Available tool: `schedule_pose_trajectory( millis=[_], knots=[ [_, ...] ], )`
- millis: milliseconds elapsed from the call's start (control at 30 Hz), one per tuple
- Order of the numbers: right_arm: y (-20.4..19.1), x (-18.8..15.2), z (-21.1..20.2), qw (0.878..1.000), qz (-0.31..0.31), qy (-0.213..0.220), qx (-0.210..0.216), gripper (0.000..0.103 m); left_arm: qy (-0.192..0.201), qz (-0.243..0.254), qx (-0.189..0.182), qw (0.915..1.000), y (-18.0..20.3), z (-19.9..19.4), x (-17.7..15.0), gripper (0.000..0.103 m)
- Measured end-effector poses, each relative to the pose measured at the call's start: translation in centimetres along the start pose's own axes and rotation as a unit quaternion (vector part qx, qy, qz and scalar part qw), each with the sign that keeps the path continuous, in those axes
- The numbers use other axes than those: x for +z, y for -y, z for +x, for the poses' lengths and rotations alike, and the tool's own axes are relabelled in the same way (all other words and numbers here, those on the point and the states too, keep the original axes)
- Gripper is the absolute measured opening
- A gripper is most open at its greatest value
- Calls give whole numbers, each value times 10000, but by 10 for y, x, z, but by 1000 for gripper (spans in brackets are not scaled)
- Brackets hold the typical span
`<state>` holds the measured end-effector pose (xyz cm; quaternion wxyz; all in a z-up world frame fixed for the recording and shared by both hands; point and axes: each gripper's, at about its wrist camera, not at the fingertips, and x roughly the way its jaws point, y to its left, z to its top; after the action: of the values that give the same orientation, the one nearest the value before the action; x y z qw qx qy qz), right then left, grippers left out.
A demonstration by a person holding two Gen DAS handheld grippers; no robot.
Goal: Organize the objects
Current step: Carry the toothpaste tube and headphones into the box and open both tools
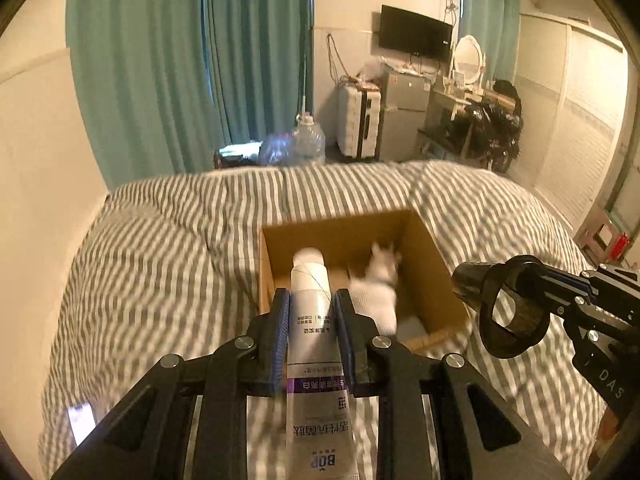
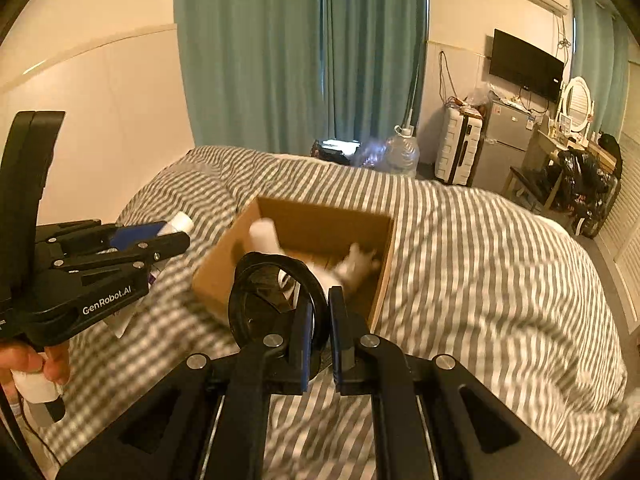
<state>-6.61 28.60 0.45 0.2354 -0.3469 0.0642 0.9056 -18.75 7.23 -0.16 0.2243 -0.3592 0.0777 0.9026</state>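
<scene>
An open cardboard box (image 1: pixel 424 256) (image 2: pixel 304 220) sits on the striped bed. Inside lie a white plush toy (image 1: pixel 378 284) (image 2: pixel 352 264) and a white bottle-like item (image 2: pixel 264 236). My left gripper (image 1: pixel 310 300) is shut on a white toothpaste tube (image 1: pixel 316 344), cap pointing at the box's near edge; it also shows in the right wrist view (image 2: pixel 160 240). My right gripper (image 2: pixel 320 312) is shut on the rim of a black round funnel-shaped object (image 2: pixel 272 300) (image 1: pixel 508 304), held just before the box.
The grey-and-white striped duvet (image 1: pixel 160 280) (image 2: pixel 480 280) covers the bed. Beyond it stand teal curtains (image 1: pixel 192 60), a water jug (image 1: pixel 308 140), a white suitcase (image 1: pixel 358 120), a small fridge (image 1: pixel 404 116), a wall TV (image 1: pixel 416 32) and a cluttered dressing table (image 1: pixel 472 92).
</scene>
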Motion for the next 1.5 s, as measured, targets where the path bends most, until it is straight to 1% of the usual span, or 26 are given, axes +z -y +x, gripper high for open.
schedule_pose_trajectory(
  millis=[133,200,300,333,400,467,500,567,667,800,867,900,933,967,1000,1033,1067,1100,1133,1200,1267,1367,1433,1500],
  knots=[
    [6,34,24,10000,-58,5,-23,7,27,79,-157,9998,-3,27,26,23],
    [10,42,39,10000,-60,-43,4,7,13,146,-228,9996,-3,45,35,23],
    [10,52,77,9997,-94,-215,-11,7,-111,148,-407,9990,-2,78,42,23],
    [11,53,95,9994,-98,-322,-19,7,-209,157,-453,9986,-1,93,42,23],
    [13,53,114,9991,-90,-417,-34,7,-403,144,-540,9976,-2,114,38,23],
    [16,50,132,9989,-113,-456,-26,7,-453,173,-746,9960,-2,126,31,23],
    [21,47,137,9988,-99,-469,-1,7,-476,218,-780,9956,-1,132,28,23],
    [24,42,152,9983,-74,-564,103,7,-532,331,-775,9950,1,146,22,23],
    [27,35,166,9978,-123,-627,173,7,-396,494,-653,9959,4,158,25,23],
    [31,27,175,9974,-132,-709,65,7,-413,504,-638,9958,3,171,32,23],
    [34,26,171,9976,-43,-685,111,10,-392,518,-647,9958,2,173,31,23],
    [36,26,169,9977,20,-667,147,16,-392,481,-650,9960,2,172,33,24],
    [38,26,164,9976,135,-642,200,26,-387,428,-663,9961,2,173,32,25],
    [40,26,160,9976,204,-621,246,31,-394,379,-704,9960,3,172,33,26],
    [42,27,154,9974,285,-587,300,39,-409,349,-735,9958,3,171,32,28],
    [43,29,143,9976,342,-514,315,47,-444,333,-757,9956,3,169,31,34],
    [42,29,136,9979,346,-462,294,50,-489,312,-772,9953,3,164,29,38],
    [42,30,126,9983,339,-398,241,55,-509,295,-781,9952,2,161,29,50],
    [41,32,122,9985,339,-372,209,56,-492,282,-791,9953,3,155,28,56],
    [41,33,106,9985,408,-292,202,57,-397,248,-778,9959,0,140,26,78],
    [41,33,91,9982,494,-262,224,60,-280,213,-699,9969,-3,123,26,82],
    [36,32,69,9987,444,-212,97,63,-19,210,-524,9984,-4,94,28,83],
    [32,31,52,9989,415,-133,148,63,114,230,-375,9990,-5,74,30,87],
    [29,31,36,9989,438,-92,145,64,241,223,-319,9990,-6,53,31,88]
  ],
)
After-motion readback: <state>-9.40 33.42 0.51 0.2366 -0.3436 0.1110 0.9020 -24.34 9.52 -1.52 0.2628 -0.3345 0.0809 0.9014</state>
